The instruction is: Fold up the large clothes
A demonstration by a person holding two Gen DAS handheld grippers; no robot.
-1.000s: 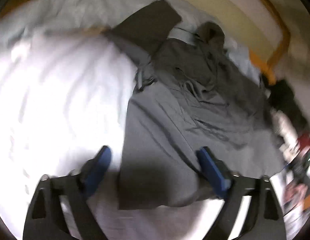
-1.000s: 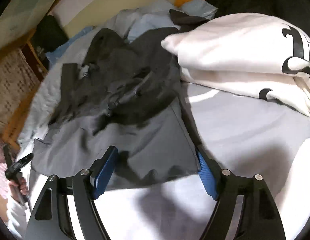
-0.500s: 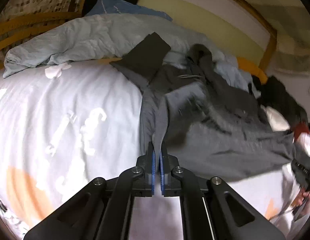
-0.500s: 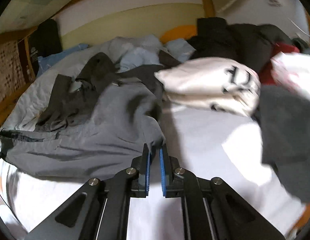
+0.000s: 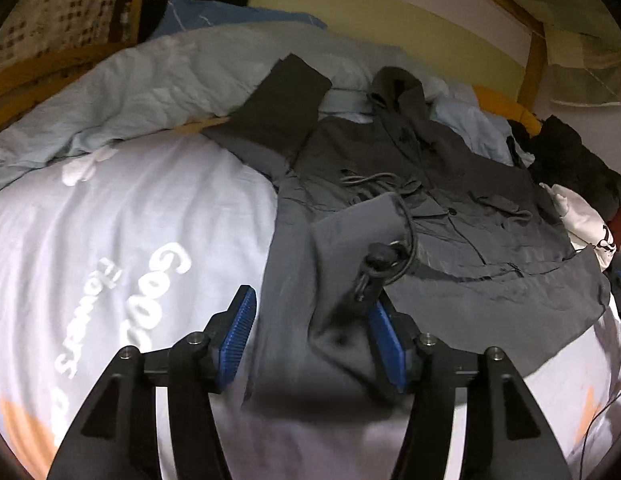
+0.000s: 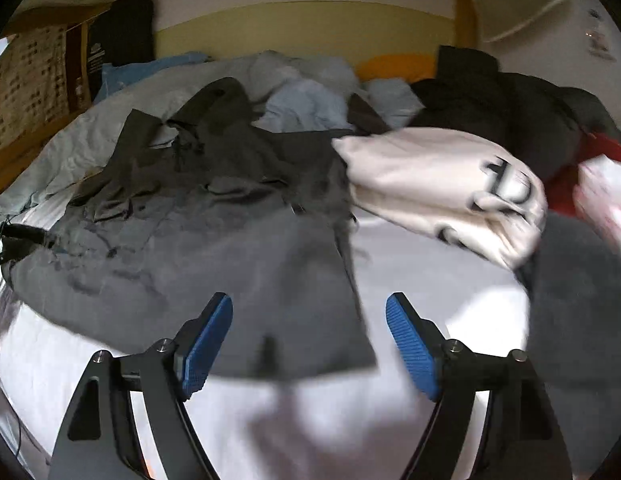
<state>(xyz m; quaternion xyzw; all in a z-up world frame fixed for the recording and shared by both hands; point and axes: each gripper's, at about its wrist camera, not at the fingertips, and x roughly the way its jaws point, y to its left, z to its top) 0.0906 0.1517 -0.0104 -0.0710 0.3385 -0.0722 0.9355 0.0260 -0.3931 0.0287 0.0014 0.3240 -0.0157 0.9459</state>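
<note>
I had both sets of jaws opening over the grey hooded jacket [image 5: 450, 216], spread on the white printed duvet [image 5: 110, 240] with its hood toward twelve o'clock. My left gripper [image 5: 312, 334] gripped nothing, the hem corner and drawcord toggle [image 5: 380, 264] lying slack between its pads so the fold could settle. My right gripper [image 6: 308, 346] likewise hovered empty over the hem at six o'clock, the folded cream sweatshirt [image 6: 442, 184] at two.
</note>
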